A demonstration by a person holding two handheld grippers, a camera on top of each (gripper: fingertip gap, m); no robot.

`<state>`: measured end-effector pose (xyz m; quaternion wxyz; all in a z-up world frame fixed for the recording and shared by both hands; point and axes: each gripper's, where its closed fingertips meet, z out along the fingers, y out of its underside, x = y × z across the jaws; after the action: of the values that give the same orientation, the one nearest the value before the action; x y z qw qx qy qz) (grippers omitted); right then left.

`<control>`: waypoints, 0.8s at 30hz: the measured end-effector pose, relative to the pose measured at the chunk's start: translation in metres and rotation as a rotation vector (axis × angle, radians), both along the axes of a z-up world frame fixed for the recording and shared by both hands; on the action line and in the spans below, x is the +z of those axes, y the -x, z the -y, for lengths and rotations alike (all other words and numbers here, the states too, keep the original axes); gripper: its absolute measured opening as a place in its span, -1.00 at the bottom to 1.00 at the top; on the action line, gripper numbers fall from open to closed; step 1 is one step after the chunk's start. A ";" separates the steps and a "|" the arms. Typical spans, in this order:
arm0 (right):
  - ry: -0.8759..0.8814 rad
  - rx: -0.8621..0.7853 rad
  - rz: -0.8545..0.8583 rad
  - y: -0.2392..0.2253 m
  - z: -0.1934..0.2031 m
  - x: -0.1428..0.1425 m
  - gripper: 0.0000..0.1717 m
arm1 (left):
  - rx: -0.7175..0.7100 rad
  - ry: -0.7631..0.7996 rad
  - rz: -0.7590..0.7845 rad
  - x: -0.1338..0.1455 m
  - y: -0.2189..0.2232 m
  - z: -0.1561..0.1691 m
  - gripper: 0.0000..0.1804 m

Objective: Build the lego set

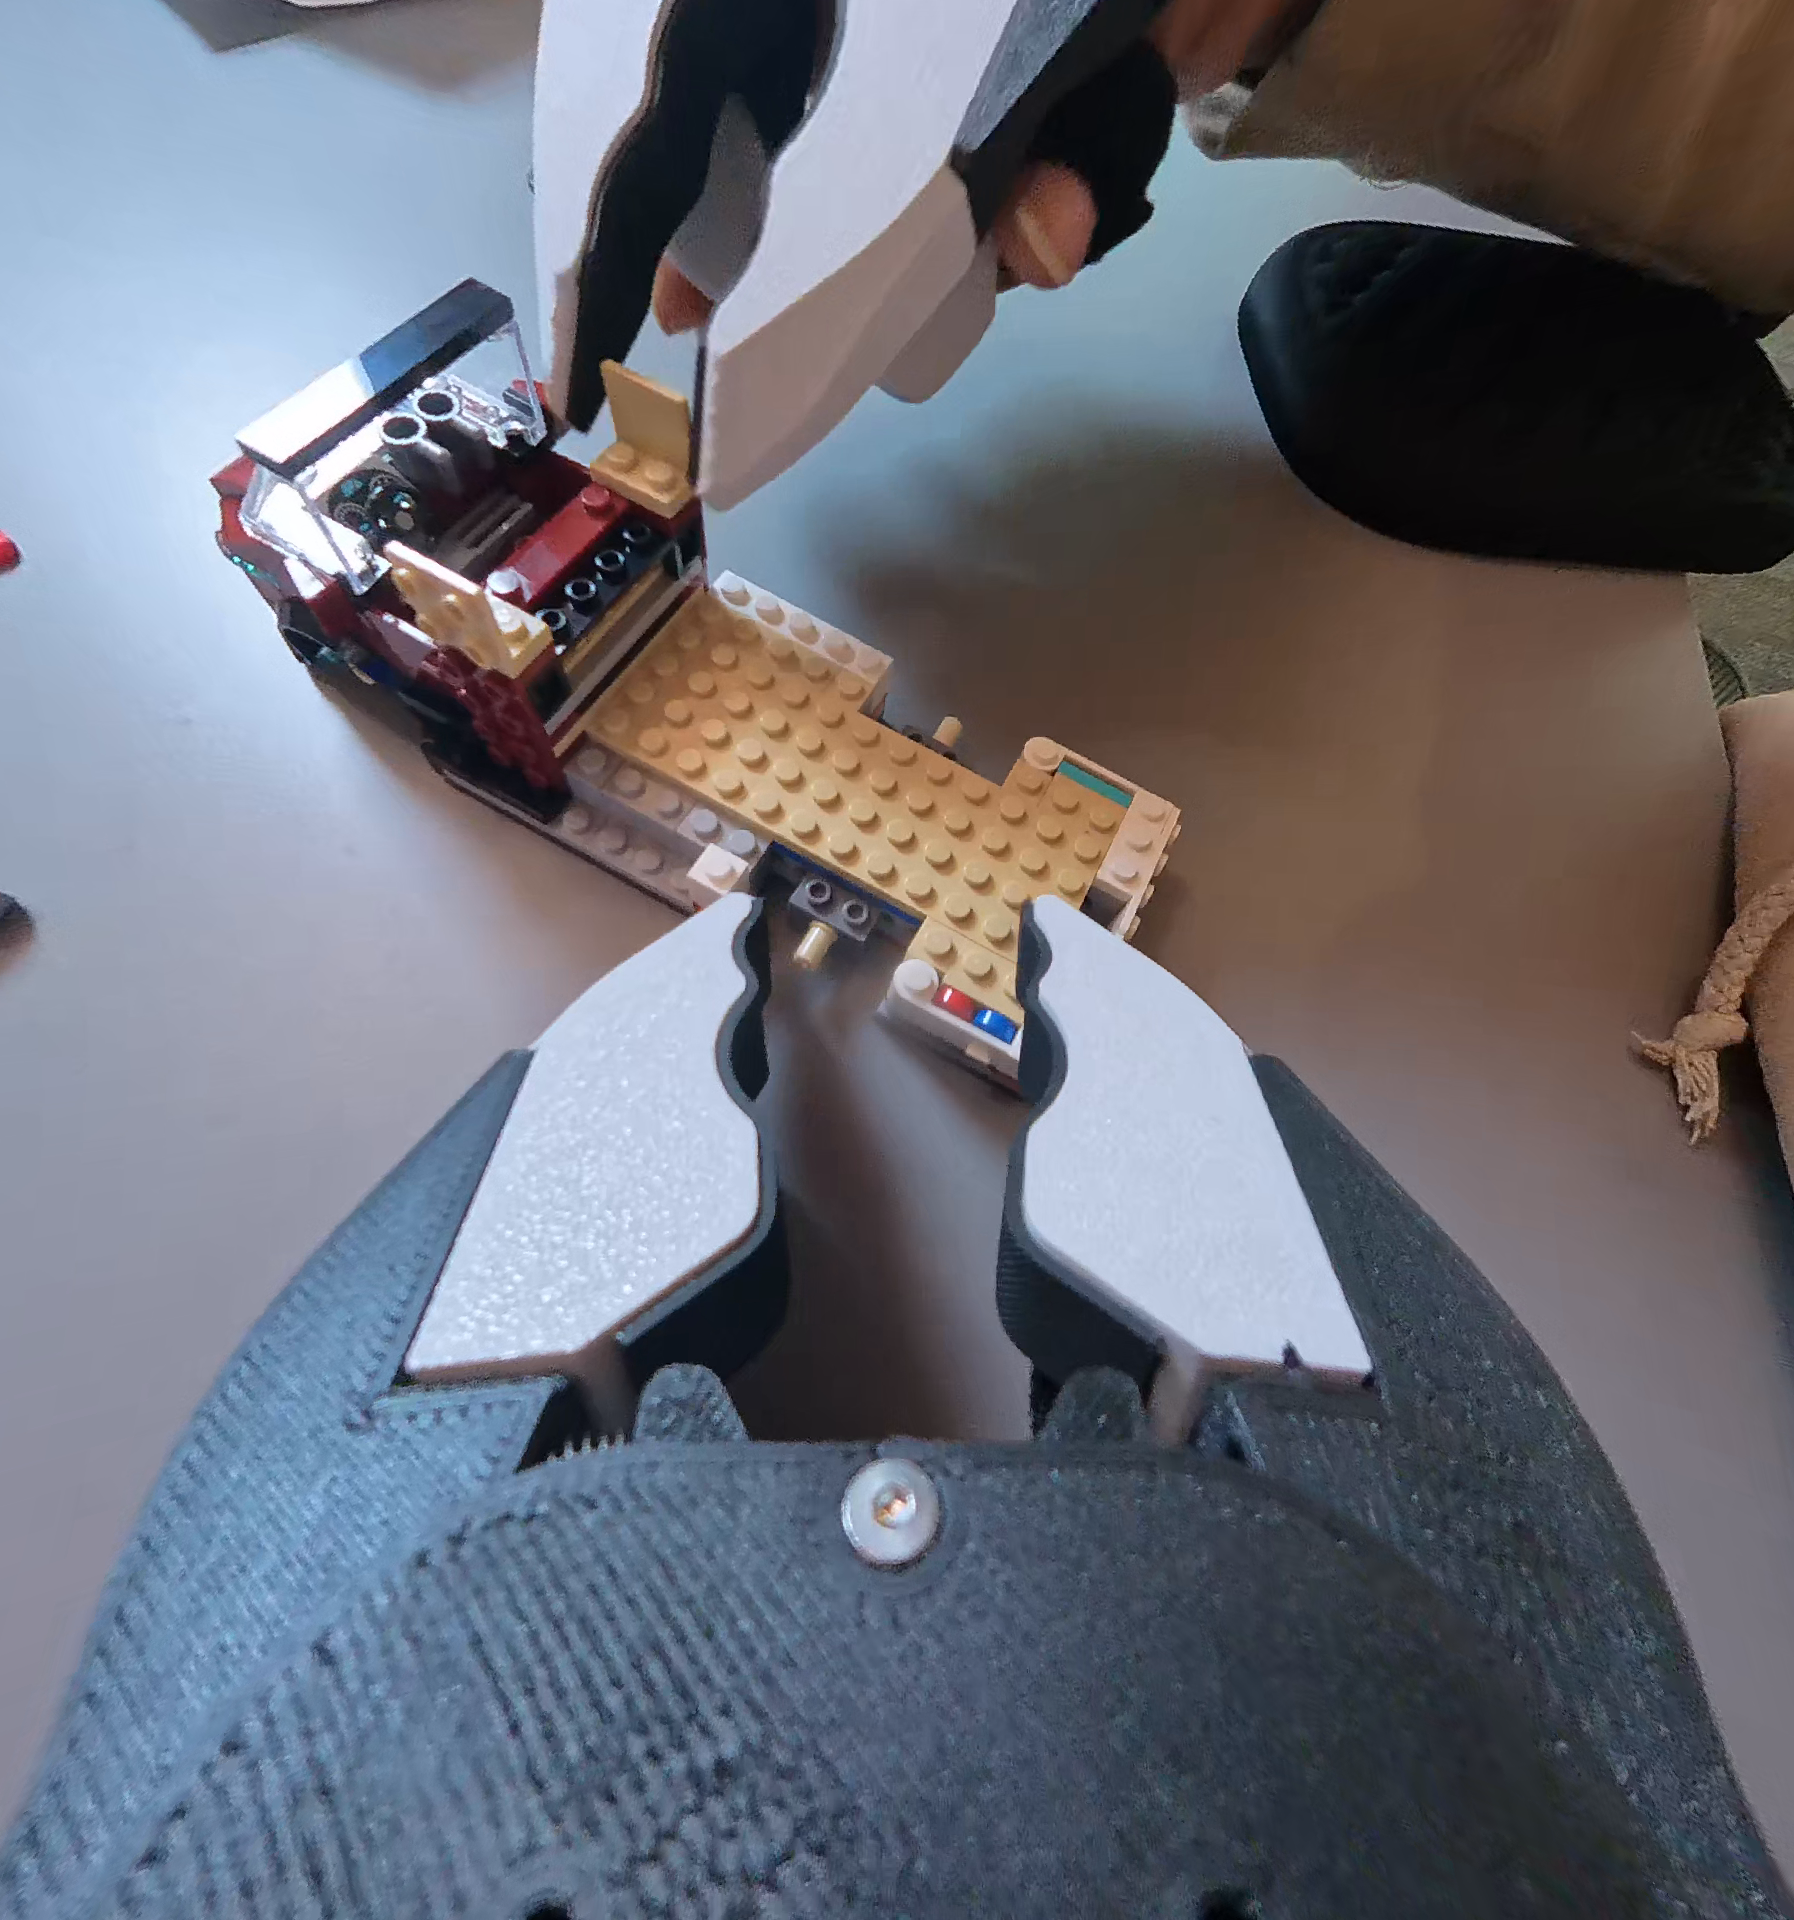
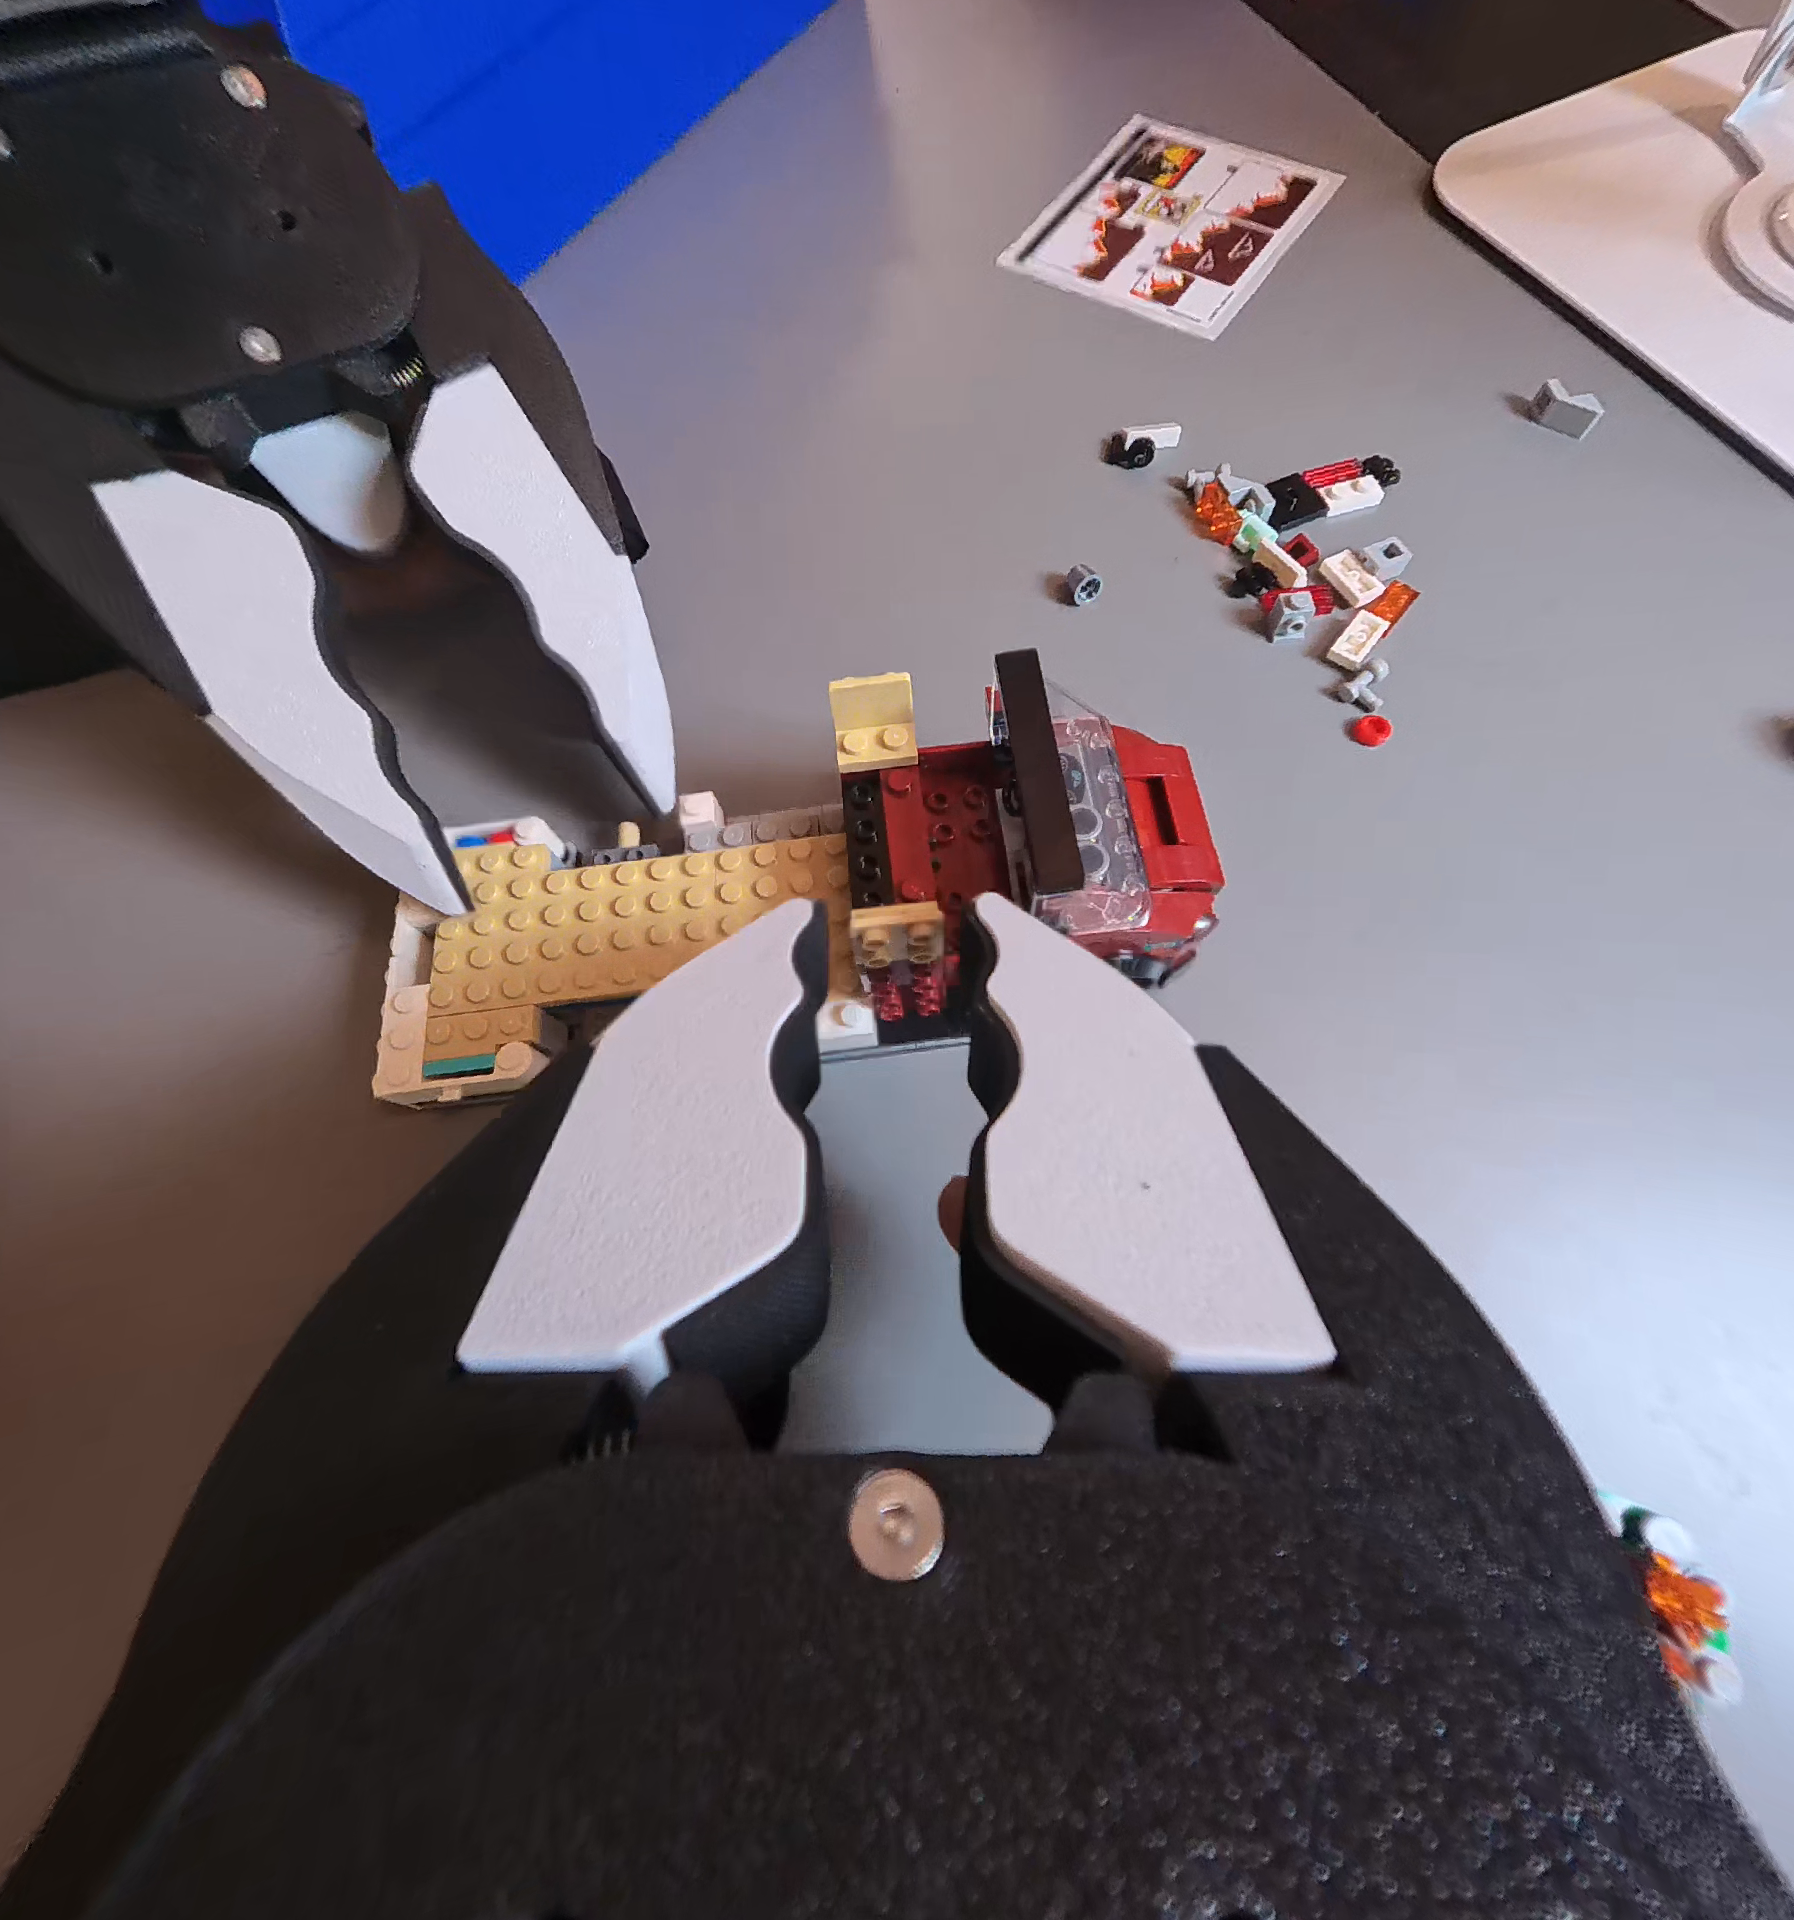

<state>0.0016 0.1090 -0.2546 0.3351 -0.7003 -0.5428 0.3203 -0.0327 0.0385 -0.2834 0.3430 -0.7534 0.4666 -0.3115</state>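
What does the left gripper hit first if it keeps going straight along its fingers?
Most likely the left gripper meets the rear end of the tan studded brick truck bed, probably the small dark grey brick with a tan peg; depth is unclear.

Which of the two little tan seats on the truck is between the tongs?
The tan seat on the cab's near edge in the right wrist view sits between the right tongs' fingertips. The other seat stands across the cab, with nothing around it.
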 end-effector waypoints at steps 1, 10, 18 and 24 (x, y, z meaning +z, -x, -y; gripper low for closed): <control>0.015 -0.003 -0.034 -0.001 0.002 0.004 -0.69 | 0.000 0.004 0.004 0.001 0.001 0.000 -0.48; 0.013 -0.108 -0.047 -0.037 0.036 0.009 -0.55 | -0.131 0.042 -0.032 -0.003 0.004 0.020 -0.33; -0.016 -0.165 0.054 -0.041 0.077 -0.010 -0.53 | -0.150 -0.126 -0.152 -0.012 -0.002 0.023 -0.58; -0.070 -0.136 0.185 -0.032 0.086 -0.027 -0.53 | -0.133 -0.174 -0.183 -0.012 -0.009 0.025 -0.58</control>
<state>0.0340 0.0230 -0.2820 0.3286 -0.7500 -0.5335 0.2117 -0.0233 0.0137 -0.2958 0.3418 -0.7134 0.5702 -0.2218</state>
